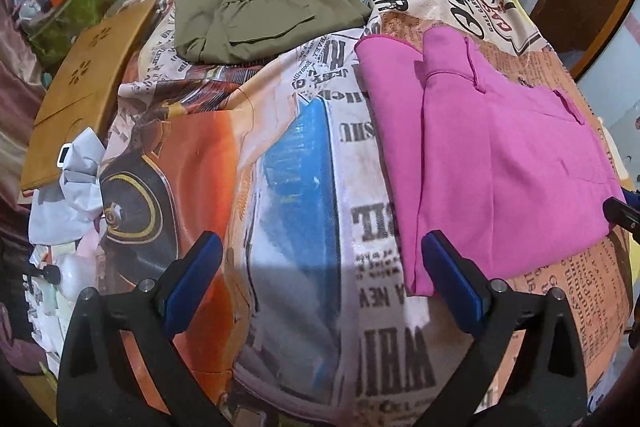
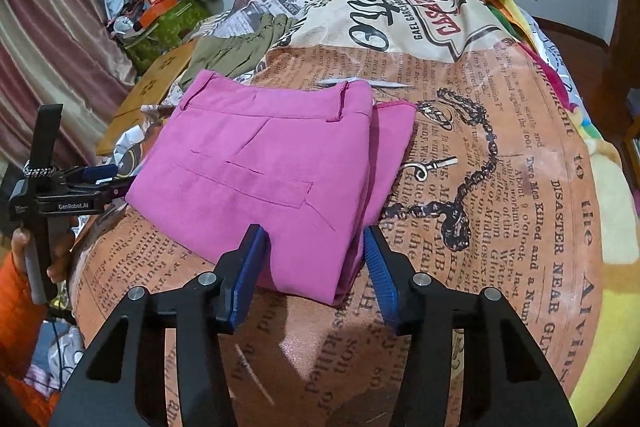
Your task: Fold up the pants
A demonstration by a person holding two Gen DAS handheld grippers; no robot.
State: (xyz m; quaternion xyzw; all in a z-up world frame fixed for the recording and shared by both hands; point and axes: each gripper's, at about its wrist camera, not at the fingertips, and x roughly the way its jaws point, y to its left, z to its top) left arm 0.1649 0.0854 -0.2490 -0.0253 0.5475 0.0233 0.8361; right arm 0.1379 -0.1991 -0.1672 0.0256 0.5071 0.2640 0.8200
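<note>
The right gripper point(image 2: 314, 259) stands half open astride the near corner of the folded pink pants point(image 2: 264, 183), its blue pads point(image 2: 244, 267) not pressing the cloth. The left gripper point(image 1: 324, 279) gapes wide over bare newsprint-patterned bedspread point(image 1: 280, 187), holding nothing, just beside the pants' point(image 1: 492, 163) edge. The pants lie flat toward the bed's near edge; folded olive pants point(image 1: 264, 23) lie well apart, toward its far edge.

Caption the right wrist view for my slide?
Right gripper open around the corner of folded pink pants on a newspaper-print cloth.
</note>
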